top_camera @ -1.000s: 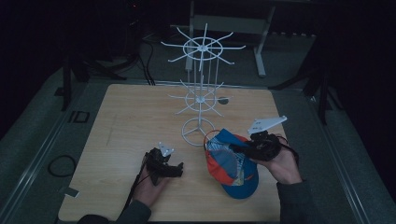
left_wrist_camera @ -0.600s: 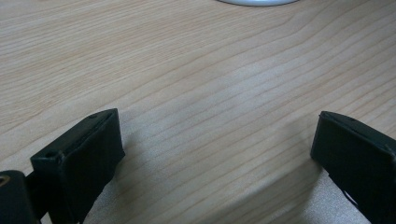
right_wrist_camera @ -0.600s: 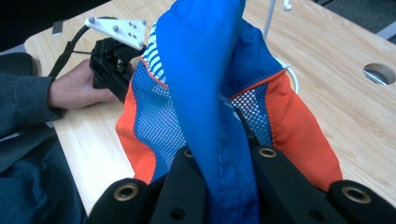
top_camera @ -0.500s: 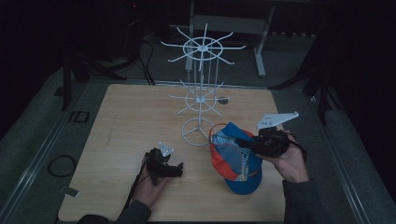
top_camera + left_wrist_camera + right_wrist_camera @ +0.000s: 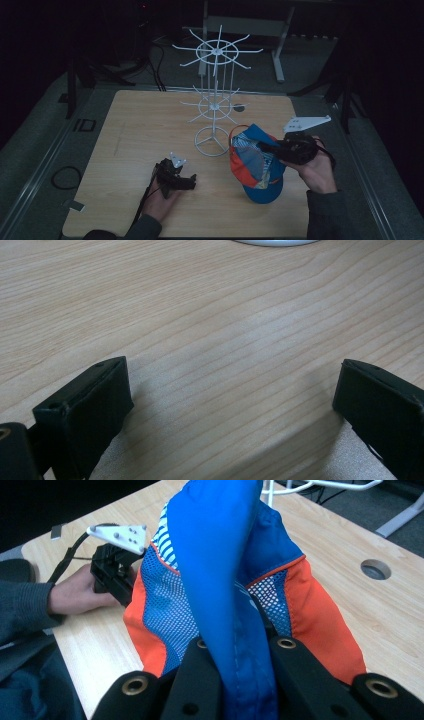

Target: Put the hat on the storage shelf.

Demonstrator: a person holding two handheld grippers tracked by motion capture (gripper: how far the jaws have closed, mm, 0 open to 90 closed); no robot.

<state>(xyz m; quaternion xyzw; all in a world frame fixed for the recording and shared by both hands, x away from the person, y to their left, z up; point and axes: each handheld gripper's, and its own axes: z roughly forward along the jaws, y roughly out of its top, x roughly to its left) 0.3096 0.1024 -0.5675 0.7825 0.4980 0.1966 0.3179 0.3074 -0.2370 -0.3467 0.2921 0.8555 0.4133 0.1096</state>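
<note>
A blue and orange mesh cap (image 5: 256, 165) hangs from my right gripper (image 5: 267, 148), tilted above the right part of the wooden table (image 5: 140, 125). In the right gripper view both black jaws pinch the blue brim of the cap (image 5: 220, 570), so that gripper is shut on it. My left gripper (image 5: 192, 183) rests low on the table at front centre, left of the cap. Its fingers (image 5: 85, 405) stand wide apart over bare wood with nothing between them. The left gripper (image 5: 116, 562) also shows beyond the cap, held by a hand.
A white wire display stand (image 5: 215, 95) with two tiers of spokes and a round base ring (image 5: 212, 140) stands at the table's middle, just left of the cap. A cable hole (image 5: 375, 569) sits in the table's far right. Table legs (image 5: 277, 45) stand behind.
My right gripper has lifted the cap a little and carried it slightly away from the front edge. The left gripper has stayed where it was.
</note>
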